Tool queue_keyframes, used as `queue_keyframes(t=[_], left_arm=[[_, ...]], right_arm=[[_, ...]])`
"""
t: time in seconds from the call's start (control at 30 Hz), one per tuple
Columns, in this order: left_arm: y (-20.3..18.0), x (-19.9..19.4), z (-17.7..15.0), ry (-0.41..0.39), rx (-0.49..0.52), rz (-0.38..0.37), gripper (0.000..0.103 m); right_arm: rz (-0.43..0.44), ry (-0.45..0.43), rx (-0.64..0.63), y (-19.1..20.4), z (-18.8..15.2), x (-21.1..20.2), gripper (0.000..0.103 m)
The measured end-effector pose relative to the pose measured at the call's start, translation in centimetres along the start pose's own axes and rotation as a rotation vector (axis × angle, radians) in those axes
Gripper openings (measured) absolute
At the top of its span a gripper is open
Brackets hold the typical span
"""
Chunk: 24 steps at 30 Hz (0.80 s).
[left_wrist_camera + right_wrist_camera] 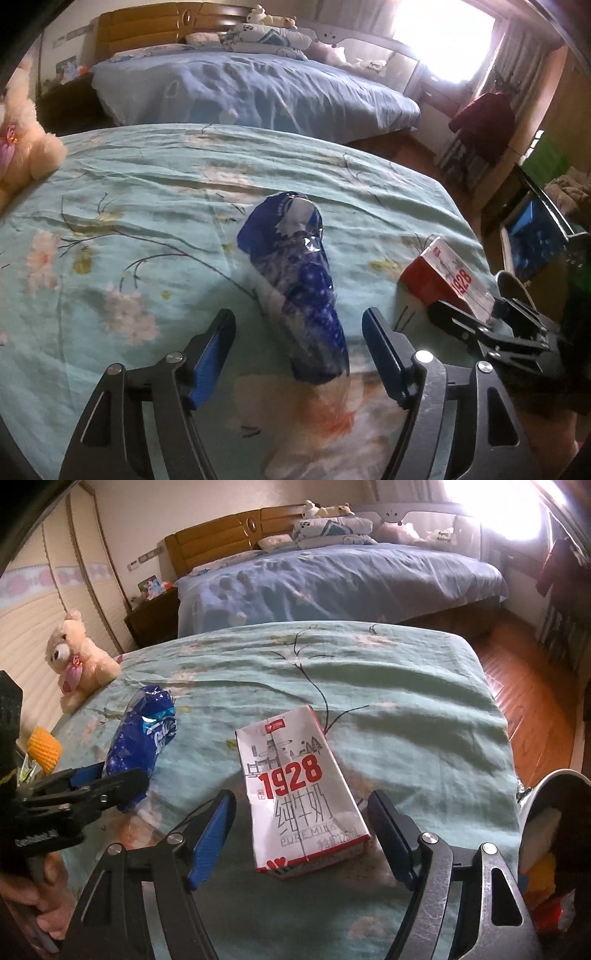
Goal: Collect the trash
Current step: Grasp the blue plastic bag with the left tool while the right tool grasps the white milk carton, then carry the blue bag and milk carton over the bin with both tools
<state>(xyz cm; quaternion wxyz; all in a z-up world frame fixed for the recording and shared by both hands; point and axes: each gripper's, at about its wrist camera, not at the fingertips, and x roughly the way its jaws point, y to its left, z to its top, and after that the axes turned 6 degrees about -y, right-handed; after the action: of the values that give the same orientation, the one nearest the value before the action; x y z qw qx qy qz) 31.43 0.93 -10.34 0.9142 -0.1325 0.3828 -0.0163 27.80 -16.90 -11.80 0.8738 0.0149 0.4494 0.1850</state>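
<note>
Milk carton between gripper fingers

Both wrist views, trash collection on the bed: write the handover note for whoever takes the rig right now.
Left gripper: open, jaws either side of the blue wrapper, no pad pressing on it.
Right gripper: open, straddling the milk carton, not gripping.
Both items lie on the green floral bedspread, the wrapper to the left of the carton.
A bin with some trash sits at the right edge of the right wrist view.
Done: grippers lined up. Left: close, lift, drop both into the bin.
</note>
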Motion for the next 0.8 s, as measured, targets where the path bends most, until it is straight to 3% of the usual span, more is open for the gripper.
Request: queue_keyframes(t=[0.03, 0.07, 0.17, 0.2, 0.8], left_arm=[[0.0, 0.2, 0.0, 0.001, 0.004, 0.002, 0.069], [-0.1, 0.5, -0.1, 0.001, 0.011, 0.009, 0.067], [-0.4, 0.6, -0.2, 0.004, 0.039, -0.003, 0.041], [-0.6, 0.4, -0.3, 0.005, 0.051, -0.008, 0.038], [-5.6, -4.5, -3.4, -0.007, 0.206, -0.072, 0.034]], right_arm=[[-0.009, -0.003, 0.006, -0.1, 0.0, -0.1, 0.068], [-0.014, -0.006, 0.013, -0.3, 0.0, -0.2, 0.059], [-0.005, -0.019, 0.068, -1.1, -0.2, -0.8, 0.055], [-0.006, -0.022, 0.082, -1.3, -0.3, -1.0, 0.055], [-0.001, -0.135, 0.216, -2.3, -3.8, -8.0, 0.048]])
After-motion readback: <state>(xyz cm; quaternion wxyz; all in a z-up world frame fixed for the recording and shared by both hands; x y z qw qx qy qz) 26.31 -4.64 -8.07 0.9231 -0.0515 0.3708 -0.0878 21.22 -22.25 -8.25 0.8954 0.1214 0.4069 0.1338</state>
